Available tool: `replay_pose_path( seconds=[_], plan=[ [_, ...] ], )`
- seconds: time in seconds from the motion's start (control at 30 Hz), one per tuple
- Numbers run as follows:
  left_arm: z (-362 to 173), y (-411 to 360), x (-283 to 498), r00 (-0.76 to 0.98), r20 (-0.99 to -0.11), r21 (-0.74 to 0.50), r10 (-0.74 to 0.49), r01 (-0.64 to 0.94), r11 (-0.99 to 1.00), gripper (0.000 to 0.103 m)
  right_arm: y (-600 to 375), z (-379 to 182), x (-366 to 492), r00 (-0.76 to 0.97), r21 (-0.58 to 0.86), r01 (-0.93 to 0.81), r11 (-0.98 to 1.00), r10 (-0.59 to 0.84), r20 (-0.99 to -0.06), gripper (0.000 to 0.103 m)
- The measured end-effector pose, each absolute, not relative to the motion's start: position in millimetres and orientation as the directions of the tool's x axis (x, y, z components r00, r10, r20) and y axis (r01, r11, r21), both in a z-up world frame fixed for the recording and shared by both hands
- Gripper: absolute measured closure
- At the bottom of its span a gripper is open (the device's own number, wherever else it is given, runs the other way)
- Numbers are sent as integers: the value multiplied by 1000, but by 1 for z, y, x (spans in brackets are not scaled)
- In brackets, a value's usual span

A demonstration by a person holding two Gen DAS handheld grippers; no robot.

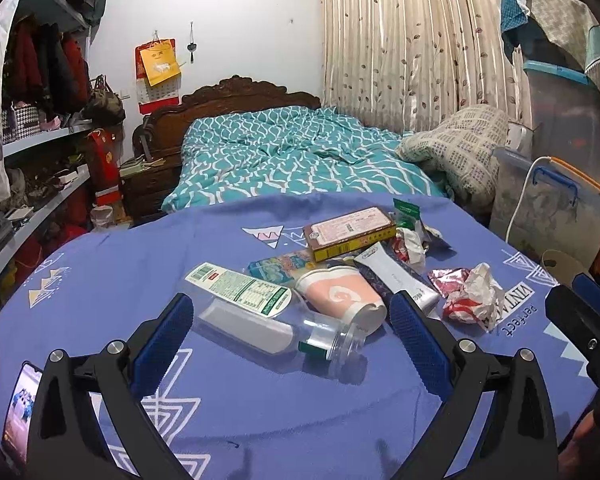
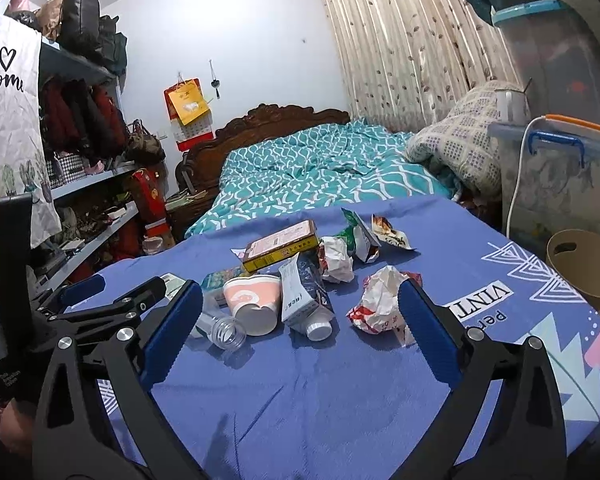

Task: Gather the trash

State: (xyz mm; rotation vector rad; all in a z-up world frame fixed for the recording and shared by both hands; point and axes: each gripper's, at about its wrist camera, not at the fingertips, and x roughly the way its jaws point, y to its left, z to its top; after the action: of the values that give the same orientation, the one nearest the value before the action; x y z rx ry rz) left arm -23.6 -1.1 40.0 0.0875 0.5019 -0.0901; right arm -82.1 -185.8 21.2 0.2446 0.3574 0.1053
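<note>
Trash lies piled on a blue patterned cloth (image 1: 260, 400): a clear plastic bottle (image 1: 260, 312) on its side, a pink paper cup (image 1: 340, 296), a white tube (image 1: 400, 276), a flat box (image 1: 352, 232) and crumpled wrappers (image 1: 472, 296). My left gripper (image 1: 290, 340) hangs open just short of the bottle, with nothing between its fingers. In the right wrist view the same cup (image 2: 254, 300), tube (image 2: 304, 300), bottle mouth (image 2: 228, 332) and a crumpled wrapper (image 2: 376, 304) lie ahead of my right gripper (image 2: 300, 320), which is open and empty.
A tan bin (image 2: 580, 268) stands off the cloth's right edge. Plastic storage boxes (image 1: 552, 204) stack at the right. A bed with a teal quilt (image 1: 292, 160) lies behind, shelves (image 1: 40, 192) run along the left. A phone (image 1: 20, 404) rests at the near left.
</note>
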Motion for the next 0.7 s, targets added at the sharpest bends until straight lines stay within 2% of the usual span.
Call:
replay_pose_path(
  seconds=[0.23, 0.7],
  plan=[
    [40, -4, -40, 875, -483, 94, -40, 98, 991, 9, -183, 24, -94, 935, 261, -84, 962, 167, -314, 10],
    [55, -12, -97, 908, -417, 125, -40, 101, 987, 9, -178, 36, -152, 952, 253, -116, 960, 181, -248, 13]
  ],
)
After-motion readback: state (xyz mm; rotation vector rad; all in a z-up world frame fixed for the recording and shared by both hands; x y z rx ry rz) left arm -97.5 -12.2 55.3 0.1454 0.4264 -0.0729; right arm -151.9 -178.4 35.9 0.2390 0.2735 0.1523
